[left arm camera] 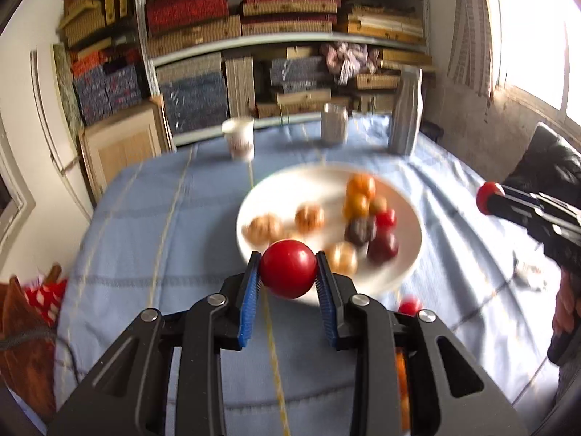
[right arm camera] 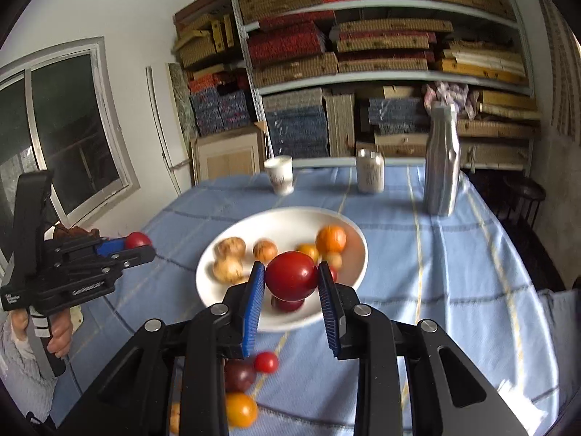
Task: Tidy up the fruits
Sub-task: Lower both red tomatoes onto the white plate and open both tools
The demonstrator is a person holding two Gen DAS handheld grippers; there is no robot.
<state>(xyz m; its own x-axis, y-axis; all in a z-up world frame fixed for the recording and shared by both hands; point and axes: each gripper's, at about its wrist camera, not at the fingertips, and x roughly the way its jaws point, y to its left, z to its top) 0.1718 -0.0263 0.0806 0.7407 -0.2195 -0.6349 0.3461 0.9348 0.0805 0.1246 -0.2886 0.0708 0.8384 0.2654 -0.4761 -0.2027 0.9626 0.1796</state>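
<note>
Fruit is the matter here, and 2 red tomatoes are already in the air. The left gripper (left arm camera: 287, 268) holds a red tomato (left arm camera: 287, 268) between its blue pads; its jaws are narrow and press on both sides. The right gripper (right arm camera: 292, 279) grips a second red tomato (right arm camera: 292, 275) in the same way. Both hang above the near edge of the white plate (right arm camera: 279, 223), which sits in the middle of the counter (right arm camera: 454, 272) with other fruits inside. Some loose fruits (right arm camera: 239, 408) lie near the front edge. I judge the tomatoes light, smooth and soft, so gentle pressure at the widest part is safest.
</note>
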